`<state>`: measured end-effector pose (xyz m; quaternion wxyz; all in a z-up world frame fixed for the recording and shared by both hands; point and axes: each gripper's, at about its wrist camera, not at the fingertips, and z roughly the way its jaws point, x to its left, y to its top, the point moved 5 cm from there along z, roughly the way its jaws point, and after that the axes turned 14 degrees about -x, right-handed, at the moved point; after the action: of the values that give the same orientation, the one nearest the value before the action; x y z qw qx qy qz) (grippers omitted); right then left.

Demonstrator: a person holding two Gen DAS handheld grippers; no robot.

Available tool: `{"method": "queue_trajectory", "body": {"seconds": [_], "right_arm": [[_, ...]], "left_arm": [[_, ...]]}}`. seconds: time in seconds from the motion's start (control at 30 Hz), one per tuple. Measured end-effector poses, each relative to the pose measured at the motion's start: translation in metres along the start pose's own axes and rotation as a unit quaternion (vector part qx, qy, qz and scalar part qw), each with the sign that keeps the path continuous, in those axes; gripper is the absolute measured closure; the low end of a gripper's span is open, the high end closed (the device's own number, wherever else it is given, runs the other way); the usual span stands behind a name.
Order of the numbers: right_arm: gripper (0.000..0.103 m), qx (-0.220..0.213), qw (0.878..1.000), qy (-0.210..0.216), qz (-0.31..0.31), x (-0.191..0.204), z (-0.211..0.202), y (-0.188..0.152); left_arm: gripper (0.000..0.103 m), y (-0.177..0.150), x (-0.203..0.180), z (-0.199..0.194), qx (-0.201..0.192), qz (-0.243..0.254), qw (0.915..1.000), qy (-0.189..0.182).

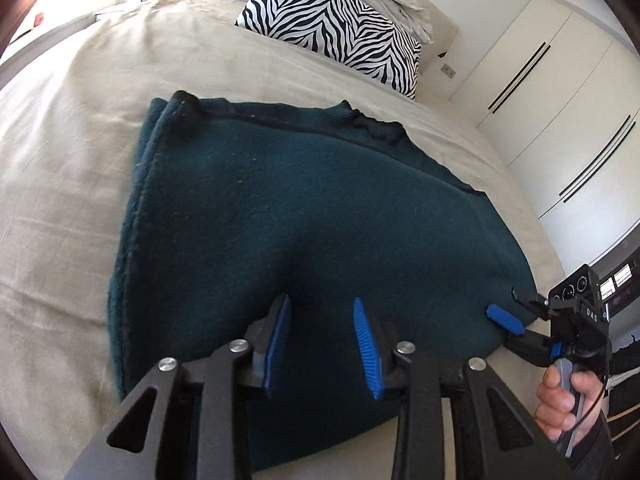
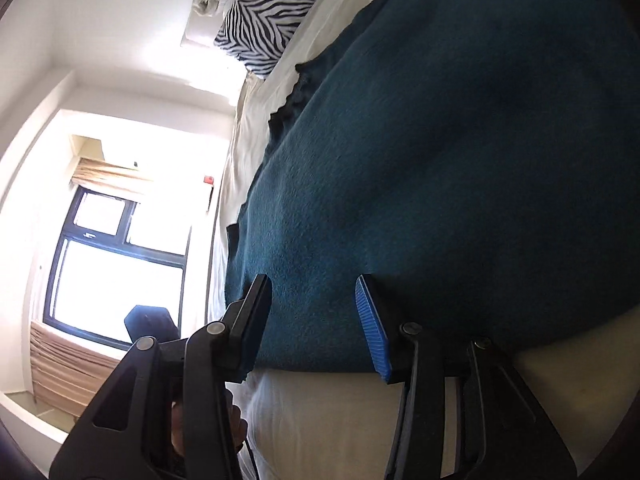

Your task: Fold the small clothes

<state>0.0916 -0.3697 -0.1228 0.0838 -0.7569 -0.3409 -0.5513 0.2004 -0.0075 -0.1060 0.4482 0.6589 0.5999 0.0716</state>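
A dark teal fleece garment [image 1: 280,216] lies folded on the beige bed sheet [image 1: 60,168], its dark ribbed hems at the far edge. My left gripper [image 1: 322,320] is open, its blue pads over the garment's near part and holding nothing. My right gripper [image 1: 506,306] shows at the garment's right near corner in the left wrist view. In the right wrist view it [image 2: 312,312] is open, turned on its side, jaws straddling the edge of the garment [image 2: 460,160].
A zebra-print pillow [image 1: 340,28] and white bedding lie at the head of the bed. White wardrobe doors [image 1: 560,92] stand to the right. A window [image 2: 116,264] shows beyond the bed's edge in the right wrist view.
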Motion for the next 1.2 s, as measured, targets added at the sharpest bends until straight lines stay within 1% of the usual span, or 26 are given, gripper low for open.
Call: {"method": "queue_trajectory", "body": {"seconds": [0.03, 0.07, 0.1, 0.13, 0.17, 0.23, 0.27, 0.3, 0.33, 0.37, 0.43, 0.53, 0.57, 0.6, 0.63, 0.73, 0.8, 0.83, 0.9, 0.93, 0.97, 1.0, 1.03, 1.07, 1.13, 1.2], "right_arm": [[0.061, -0.015, 1.000, -0.001, 0.011, -0.009, -0.012, 0.007], [0.061, -0.029, 0.999, -0.001, 0.023, -0.018, -0.025, 0.013], [0.061, -0.043, 0.999, -0.002, 0.034, -0.026, -0.032, 0.024], [0.061, -0.059, 0.997, -0.009, 0.040, -0.035, -0.044, 0.033], [0.061, -0.075, 0.996, -0.020, 0.041, -0.039, -0.056, 0.039], [0.060, -0.100, 0.994, -0.034, 0.041, -0.044, -0.078, 0.053], [0.058, -0.108, 0.993, -0.038, 0.039, -0.044, -0.089, 0.059], [0.058, -0.113, 0.992, -0.041, 0.035, -0.042, -0.098, 0.063], [0.058, -0.115, 0.992, -0.040, 0.028, -0.037, -0.104, 0.064], [0.058, -0.113, 0.993, -0.038, 0.019, -0.030, -0.104, 0.064], [0.058, -0.100, 0.994, -0.035, -0.001, -0.012, -0.098, 0.061], [0.058, -0.065, 0.997, -0.016, -0.036, 0.026, -0.071, 0.047], [0.058, -0.051, 0.998, -0.011, -0.046, 0.040, -0.059, 0.040], [0.058, -0.036, 0.998, -0.006, -0.053, 0.049, -0.046, 0.033], [0.058, -0.022, 0.998, -0.002, -0.057, 0.060, -0.030, 0.026], [0.058, 0.017, 0.997, 0.004, -0.071, 0.082, 0.004, 0.006], [0.051, 0.037, 0.996, 0.007, -0.077, 0.092, 0.026, -0.005], [0.050, 0.046, 0.996, 0.009, -0.079, 0.098, 0.034, -0.010], [0.050, 0.061, 0.995, 0.016, -0.078, 0.107, 0.047, -0.019], [0.050, 0.067, 0.995, 0.021, -0.075, 0.110, 0.056, -0.021], [0.050, 0.073, 0.994, 0.025, -0.072, 0.115, 0.067, -0.020], [0.050, 0.078, 0.994, 0.026, -0.069, 0.117, 0.074, -0.021], [0.050, 0.082, 0.994, 0.025, -0.068, 0.118, 0.083, -0.020], [0.050, 0.087, 0.994, 0.023, -0.068, 0.119, 0.093, -0.019], [0.050, 0.098, 0.993, 0.023, -0.067, 0.124, 0.109, -0.019], [0.050, 0.108, 0.992, 0.023, -0.068, 0.126, 0.119, -0.019]], "left_arm": [[0.067, -0.001, 0.005, -0.003, 0.000, -0.012, 0.9999, -0.012], [0.067, -0.003, 0.014, -0.008, -0.001, -0.034, 0.9990, -0.030], [0.067, -0.005, 0.021, -0.014, -0.003, -0.053, 0.9978, -0.040], [0.067, -0.006, 0.028, -0.020, -0.007, -0.064, 0.9970, -0.042], [0.066, -0.007, 0.033, -0.028, -0.011, -0.066, 0.9972, -0.034], [0.059, -0.008, 0.038, -0.050, -0.028, -0.064, 0.9974, -0.019], [0.053, -0.007, 0.041, -0.063, -0.044, -0.067, 0.9966, -0.017], [0.043, -0.004, 0.043, -0.076, -0.064, -0.072, 0.9952, -0.019], [0.040, -0.001, 0.047, -0.086, -0.079, -0.080, 0.9935, -0.019], [0.038, 0.000, 0.052, -0.091, -0.086, -0.092, 0.9919, -0.016], [0.038, 0.004, 0.064, -0.090, -0.082, -0.123, 0.9890, -0.016], [0.038, 0.004, 0.075, -0.071, -0.048, -0.154, 0.9868, -0.019], [0.038, 0.001, 0.077, -0.063, -0.034, -0.165, 0.9853, -0.029], [0.039, -0.002, 0.081, -0.055, -0.021, -0.181, 0.9828, -0.030], [0.039, -0.004, 0.085, -0.052, -0.016, -0.193, 0.9808, -0.025], [0.039, -0.003, 0.089, -0.047, -0.006, -0.222, 0.9742, -0.041], [0.039, 0.000, 0.087, -0.040, 0.010, -0.226, 0.9727, -0.050], [0.039, 0.002, 0.087, -0.036, 0.014, -0.232, 0.9710, -0.055], [0.040, 0.004, 0.092, -0.030, 0.020, -0.256, 0.9639, -0.072], [0.041, 0.007, 0.096, -0.026, 0.017, -0.274, 0.9582, -0.081], [0.043, 0.008, 0.100, -0.022, 0.017, -0.291, 0.9526, -0.089], [0.047, 0.008, 0.102, -0.020, 0.019, -0.301, 0.9489, -0.093], [0.049, 0.009, 0.103, -0.018, 0.020, -0.303, 0.9480, -0.096], [0.052, 0.008, 0.102, -0.017, 0.022, -0.300, 0.9489, -0.096], [0.052, 0.007, 0.096, -0.019, 0.026, -0.289, 0.9517, -0.100], [0.052, 0.005, 0.091, -0.018, 0.035, -0.291, 0.9495, -0.112]]}}
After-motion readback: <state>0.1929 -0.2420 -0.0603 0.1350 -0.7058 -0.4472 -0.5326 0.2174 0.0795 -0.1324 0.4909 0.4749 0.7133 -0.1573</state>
